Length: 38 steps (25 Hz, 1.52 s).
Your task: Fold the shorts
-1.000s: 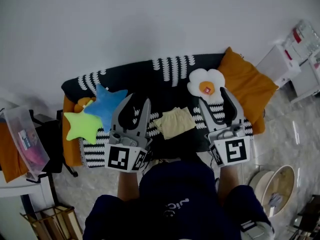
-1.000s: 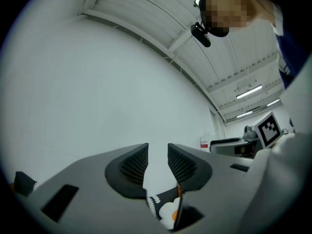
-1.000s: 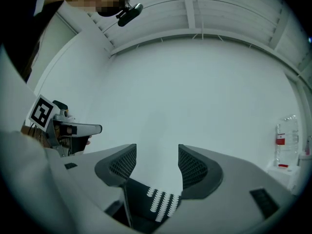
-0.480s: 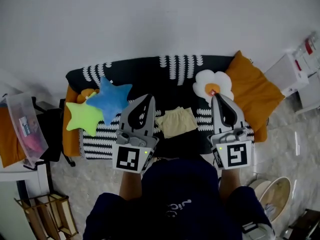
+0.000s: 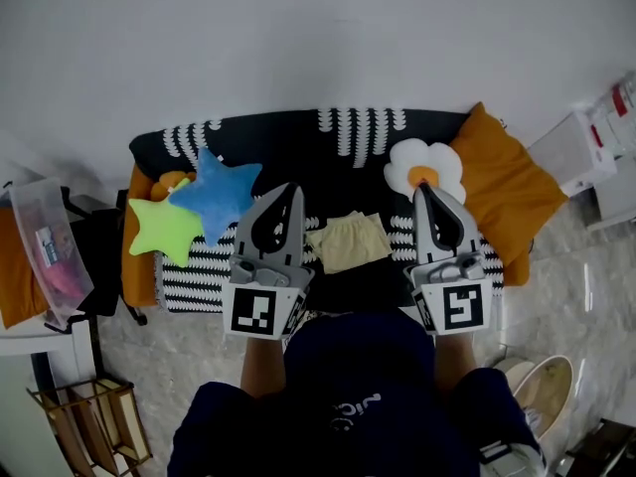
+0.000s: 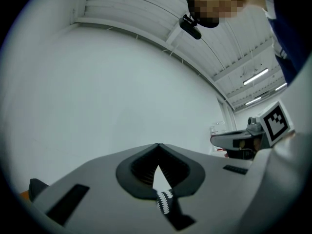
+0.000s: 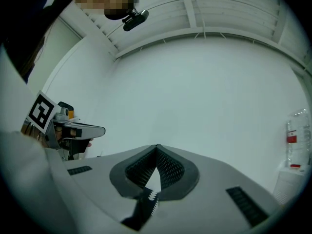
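The pale yellow shorts (image 5: 348, 241) lie folded small on the black-and-white patterned couch cover (image 5: 338, 137), in the middle of the head view. My left gripper (image 5: 295, 189) hovers just left of them and my right gripper (image 5: 421, 189) just right, both held above the cover and apart from the cloth. Each has its jaws shut with nothing between them. The left gripper view shows its closed tips (image 6: 158, 145) against a bare white wall, and the right gripper view shows the same (image 7: 157, 146). Neither gripper view shows the shorts.
A blue star pillow (image 5: 217, 195) and a green star pillow (image 5: 164, 229) lie at the couch's left end. A fried-egg pillow (image 5: 425, 170) and an orange cushion (image 5: 502, 192) lie at the right. A clear plastic box (image 5: 45, 256) stands at far left, white storage (image 5: 586, 137) at far right.
Both grippers' jaws stood open a second ago and are now shut, empty. Both hands have shifted slightly relative to the couch; the shorts lie as before.
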Each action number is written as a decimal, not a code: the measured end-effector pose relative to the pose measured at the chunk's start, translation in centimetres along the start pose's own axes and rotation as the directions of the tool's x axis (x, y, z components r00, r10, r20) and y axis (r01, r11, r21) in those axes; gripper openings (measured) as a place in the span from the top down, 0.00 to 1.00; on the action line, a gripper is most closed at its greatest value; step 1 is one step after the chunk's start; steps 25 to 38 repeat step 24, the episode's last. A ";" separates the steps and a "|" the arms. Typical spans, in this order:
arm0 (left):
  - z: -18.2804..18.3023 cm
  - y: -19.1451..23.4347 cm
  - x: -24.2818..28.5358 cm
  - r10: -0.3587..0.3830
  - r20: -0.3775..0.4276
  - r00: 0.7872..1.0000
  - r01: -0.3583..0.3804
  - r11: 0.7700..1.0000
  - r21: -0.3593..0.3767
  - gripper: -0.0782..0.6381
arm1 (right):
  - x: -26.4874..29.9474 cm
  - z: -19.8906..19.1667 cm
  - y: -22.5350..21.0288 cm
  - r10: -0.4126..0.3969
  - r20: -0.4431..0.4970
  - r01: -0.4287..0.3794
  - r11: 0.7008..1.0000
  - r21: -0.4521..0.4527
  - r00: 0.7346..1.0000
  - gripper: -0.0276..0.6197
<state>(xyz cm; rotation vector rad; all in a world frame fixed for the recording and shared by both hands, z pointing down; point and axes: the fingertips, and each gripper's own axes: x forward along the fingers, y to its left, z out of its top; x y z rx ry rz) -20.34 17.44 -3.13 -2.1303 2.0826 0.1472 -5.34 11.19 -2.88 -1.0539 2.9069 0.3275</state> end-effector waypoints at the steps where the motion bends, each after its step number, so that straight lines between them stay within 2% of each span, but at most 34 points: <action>1: -0.3 0.1 0.0 0.003 -0.009 1.000 -0.003 1.000 0.000 0.89 | 0.0 -0.3 0.0 -0.001 -0.010 0.001 1.000 -0.002 1.000 0.95; 7: -1.8 0.5 0.0 0.001 -0.039 0.999 -0.002 1.000 -0.020 0.89 | 0.4 -2.2 -0.3 -0.021 -0.088 0.017 0.999 -0.038 0.996 0.95; 13: -2.3 0.6 0.5 0.006 -0.057 0.998 -0.007 1.000 -0.017 0.89 | 1.0 -3.5 -0.2 -0.005 -0.117 0.000 0.999 -0.042 0.993 0.95; 17: -2.9 0.7 0.5 0.009 -0.094 0.996 -0.008 1.000 0.017 0.89 | 1.9 -3.3 0.1 -0.007 -0.082 0.006 1.000 -0.012 0.997 0.95; 20: -3.3 0.5 0.7 0.013 -0.117 0.993 -0.012 1.000 0.015 0.89 | 2.5 -3.6 -0.1 -0.001 -0.079 0.000 1.000 -0.014 0.997 0.95; 38: -3.7 1.0 0.9 0.026 -0.117 0.993 -0.025 1.000 0.007 0.89 | 3.2 -3.9 0.1 0.010 -0.063 -0.011 1.000 -0.011 0.998 0.95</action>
